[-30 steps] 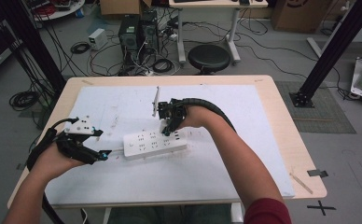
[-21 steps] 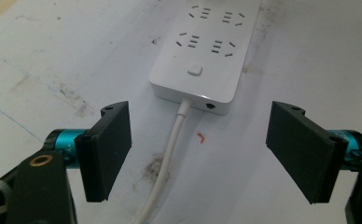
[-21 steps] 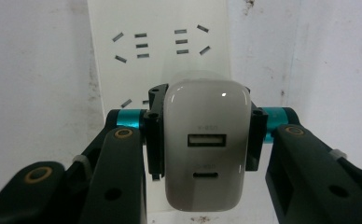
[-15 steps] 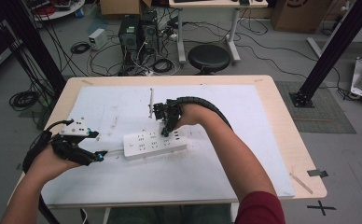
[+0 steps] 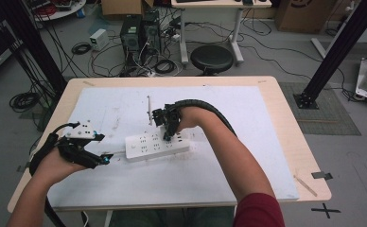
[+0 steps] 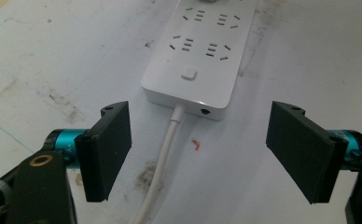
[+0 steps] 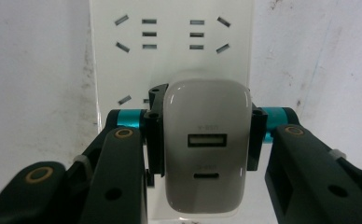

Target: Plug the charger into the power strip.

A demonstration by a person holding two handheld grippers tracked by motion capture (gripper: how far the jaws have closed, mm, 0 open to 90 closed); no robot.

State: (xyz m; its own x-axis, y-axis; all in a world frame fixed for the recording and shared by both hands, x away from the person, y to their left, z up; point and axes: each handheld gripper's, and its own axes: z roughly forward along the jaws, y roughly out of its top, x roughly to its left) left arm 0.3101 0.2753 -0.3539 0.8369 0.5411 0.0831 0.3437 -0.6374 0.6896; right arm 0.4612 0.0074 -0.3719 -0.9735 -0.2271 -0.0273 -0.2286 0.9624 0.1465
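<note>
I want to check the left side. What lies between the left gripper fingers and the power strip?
In the left gripper view, the white cable runs from the power strip between the open fingers over the table.

- I see a light wooden table (image 5: 285, 123) carrying a scuffed white mat (image 5: 248, 109).
- Far, centre: black round stool (image 5: 212, 57) on grey floor (image 5: 276, 52).
- Far left: computer towers (image 5: 138, 32) amid tangled cables (image 5: 101, 61).
- Right: black frame post (image 5: 335, 56); black cross mark (image 5: 326, 210) on the near floor.
</note>
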